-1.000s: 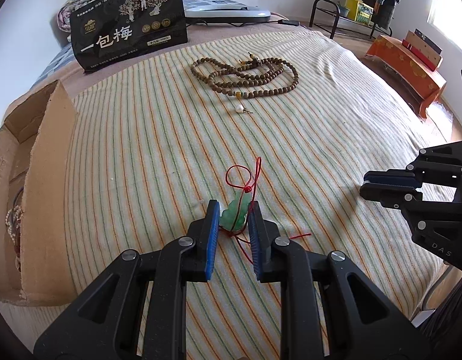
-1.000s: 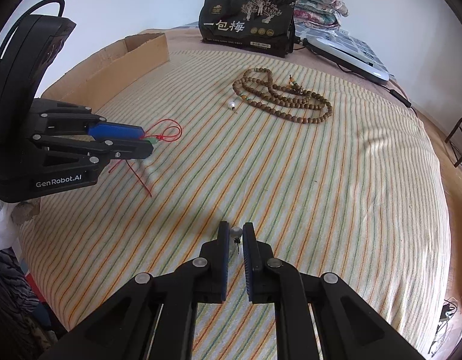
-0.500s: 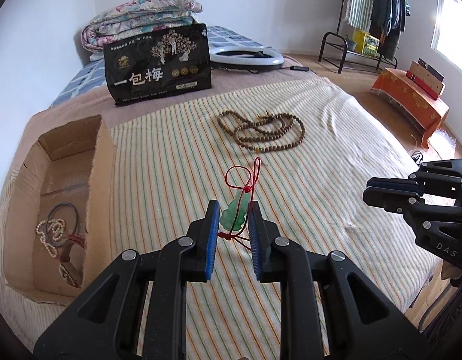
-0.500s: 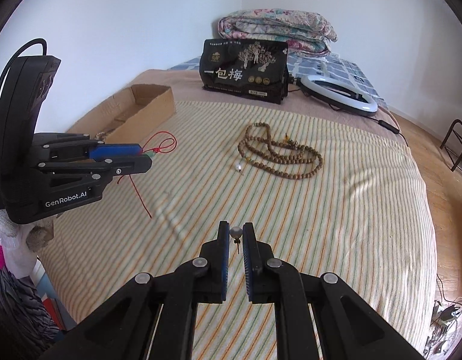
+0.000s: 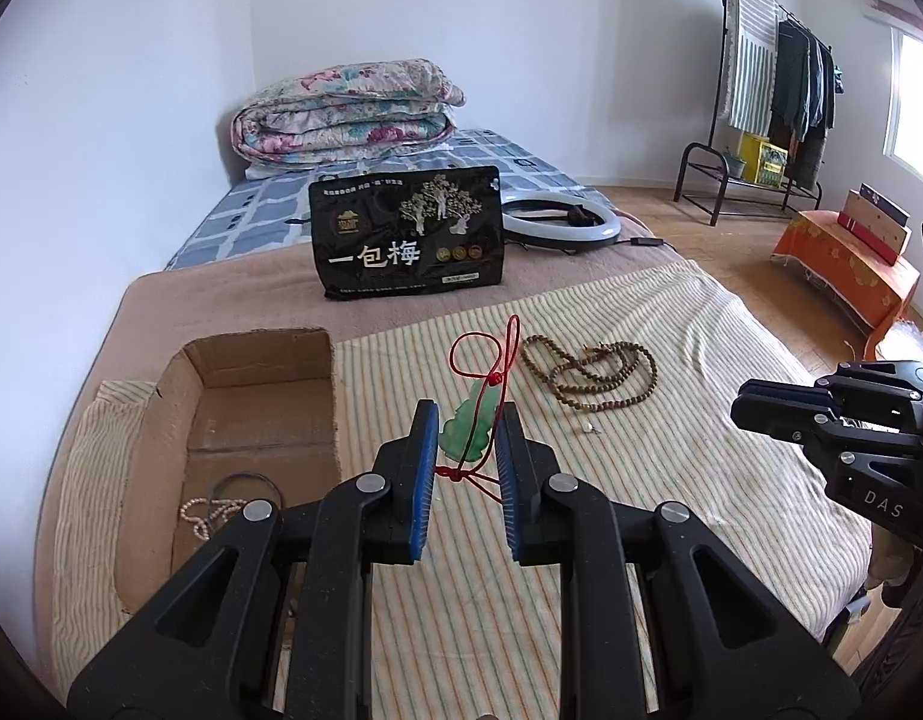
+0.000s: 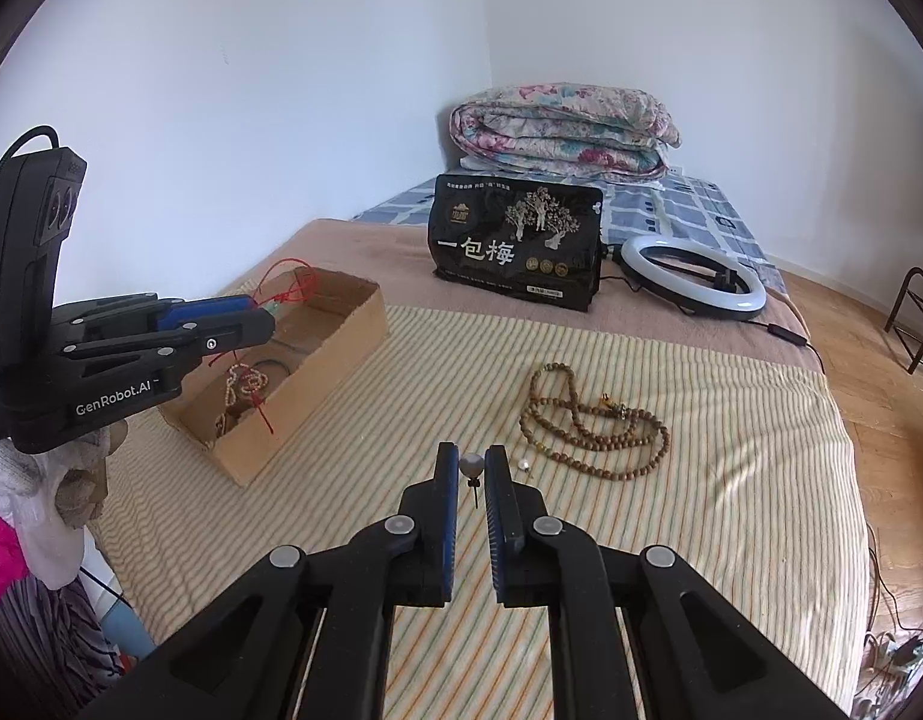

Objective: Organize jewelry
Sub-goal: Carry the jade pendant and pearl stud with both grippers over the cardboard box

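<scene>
Striped cloth (image 5: 671, 480) covers the bed (image 5: 233, 294) by white walls (image 5: 521, 30).

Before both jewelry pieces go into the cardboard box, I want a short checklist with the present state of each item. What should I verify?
1. Left gripper grips the green pendant: ok.
2. Red cord hangs free, not caught on the wooden bead necklace: ok.
3. Right gripper grips the pearl earring: ok, jaws pinch the pearl.
4. Cardboard box is open with space inside: ok.
5. Second pearl earring left on the striped cloth: not ok, to collect.
6. Cord clears the box wall: cannot tell.
</scene>
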Tool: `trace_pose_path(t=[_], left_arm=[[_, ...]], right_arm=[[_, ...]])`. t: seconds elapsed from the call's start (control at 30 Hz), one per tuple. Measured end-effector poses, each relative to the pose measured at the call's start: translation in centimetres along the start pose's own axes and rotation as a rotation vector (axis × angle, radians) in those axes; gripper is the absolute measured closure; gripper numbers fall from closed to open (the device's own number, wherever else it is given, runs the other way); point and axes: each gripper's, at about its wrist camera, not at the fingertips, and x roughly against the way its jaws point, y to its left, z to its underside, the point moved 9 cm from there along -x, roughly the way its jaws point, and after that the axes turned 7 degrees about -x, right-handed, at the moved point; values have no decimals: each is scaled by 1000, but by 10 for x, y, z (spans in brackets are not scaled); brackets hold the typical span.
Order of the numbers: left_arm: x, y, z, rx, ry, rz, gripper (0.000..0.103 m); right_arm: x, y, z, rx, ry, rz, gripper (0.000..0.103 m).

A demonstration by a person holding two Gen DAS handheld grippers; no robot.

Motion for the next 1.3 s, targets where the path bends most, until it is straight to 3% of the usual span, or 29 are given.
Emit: trace_pose_path(t=[0.37, 0.7, 1.3], left_arm=[[13, 73, -2, 86, -20, -86, 85], [11, 133, 16, 176, -4, -174, 85], [-11, 163, 42, 222, 68, -211, 85]], right_arm=[[-24, 41, -31, 0, -27, -61, 97], [-63, 83, -63, -3, -38, -135, 97], [-162, 155, -91, 37, 40, -201, 97]])
